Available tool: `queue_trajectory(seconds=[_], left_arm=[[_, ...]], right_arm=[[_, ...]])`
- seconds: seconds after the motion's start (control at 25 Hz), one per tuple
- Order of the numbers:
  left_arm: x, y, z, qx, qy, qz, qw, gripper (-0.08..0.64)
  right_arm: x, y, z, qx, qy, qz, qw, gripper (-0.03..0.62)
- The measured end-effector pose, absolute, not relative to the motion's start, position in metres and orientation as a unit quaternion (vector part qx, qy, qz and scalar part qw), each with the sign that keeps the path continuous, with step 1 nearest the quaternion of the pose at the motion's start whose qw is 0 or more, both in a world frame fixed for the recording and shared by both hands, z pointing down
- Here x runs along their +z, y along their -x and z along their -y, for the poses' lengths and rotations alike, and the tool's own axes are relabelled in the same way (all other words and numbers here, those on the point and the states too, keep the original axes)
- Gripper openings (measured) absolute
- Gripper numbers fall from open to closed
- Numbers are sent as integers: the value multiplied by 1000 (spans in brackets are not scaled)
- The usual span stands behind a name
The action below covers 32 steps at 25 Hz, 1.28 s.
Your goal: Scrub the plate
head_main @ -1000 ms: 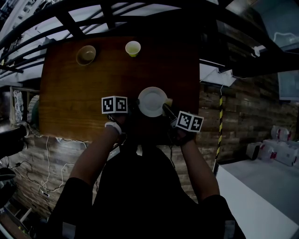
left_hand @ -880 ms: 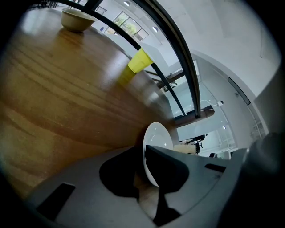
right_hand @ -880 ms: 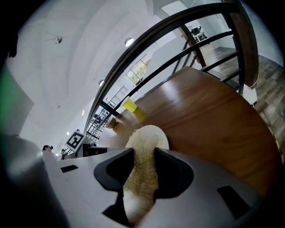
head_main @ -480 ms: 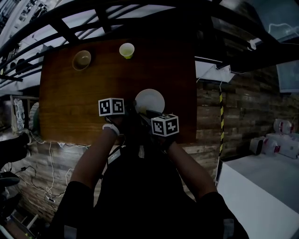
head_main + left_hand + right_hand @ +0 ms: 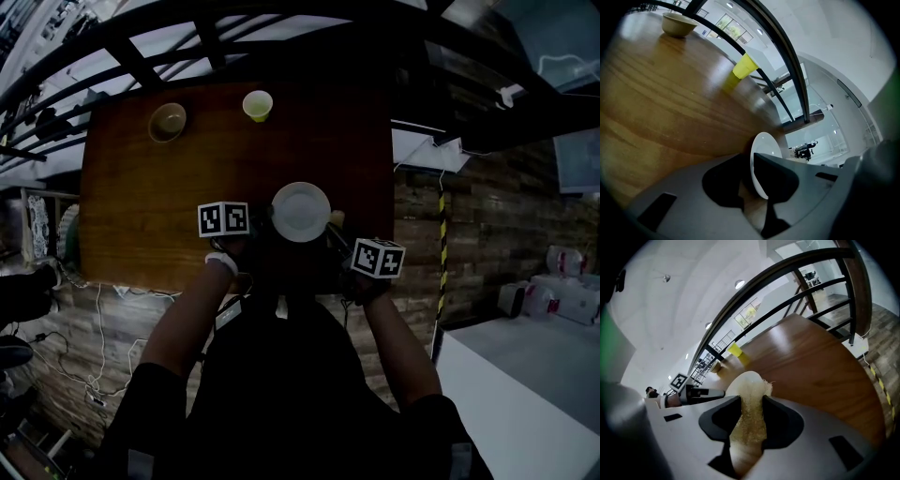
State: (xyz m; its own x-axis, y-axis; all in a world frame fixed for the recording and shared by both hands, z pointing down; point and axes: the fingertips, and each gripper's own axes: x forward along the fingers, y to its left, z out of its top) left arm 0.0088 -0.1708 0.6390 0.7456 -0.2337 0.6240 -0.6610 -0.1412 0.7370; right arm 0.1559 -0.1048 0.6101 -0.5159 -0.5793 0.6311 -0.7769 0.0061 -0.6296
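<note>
Near the front edge of the wooden table [image 5: 141,197], the left gripper [image 5: 751,174] pinches the white plate [image 5: 300,212] by its rim so it won't slide, while the right gripper [image 5: 751,416] squeezes a yellow scrubby sponge [image 5: 749,394] for rubbing it.

The left gripper [image 5: 751,174] is set at the left edge of the plate [image 5: 300,211], and its jaws are closed on the rim, which is seen edge-on between them. The right gripper [image 5: 749,422] is placed just off the plate's right edge, and its jaws are pressed on a pale yellow scrubbing pad [image 5: 751,394], whose tip is brought up to the plate's rim. The left forearm [image 5: 187,319] and right forearm [image 5: 398,337] are stretched forward toward the plate.
</note>
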Motion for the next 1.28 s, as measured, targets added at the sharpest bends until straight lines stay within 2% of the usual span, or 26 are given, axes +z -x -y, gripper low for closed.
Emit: queue_trajectory(seconds=[0.16, 0.4, 0.56, 0.84, 0.96, 1.08, 1.28], left_arm=[[627, -1, 169, 165, -745, 301, 572, 60], [617, 38, 146, 151, -736, 319, 578, 60], [596, 52, 128, 205, -773, 326, 504, 60], [522, 23, 105, 177, -826, 307, 438, 60], [496, 3, 100, 183, -856, 287, 390, 60], [476, -10, 102, 196, -885, 281, 314, 60], [428, -10, 112, 165, -918, 308, 188, 60]], right_arm=[[606, -186, 100, 523, -520, 671, 68, 149], [583, -192, 91, 525, -528, 667, 28, 149], [566, -174, 82, 528, -508, 681, 14, 149], [519, -111, 68, 506, -442, 740, 23, 149], [492, -88, 69, 481, -419, 770, 20, 149], [464, -74, 74, 425, -404, 810, 21, 149], [419, -45, 72, 275, -370, 885, 68, 149]])
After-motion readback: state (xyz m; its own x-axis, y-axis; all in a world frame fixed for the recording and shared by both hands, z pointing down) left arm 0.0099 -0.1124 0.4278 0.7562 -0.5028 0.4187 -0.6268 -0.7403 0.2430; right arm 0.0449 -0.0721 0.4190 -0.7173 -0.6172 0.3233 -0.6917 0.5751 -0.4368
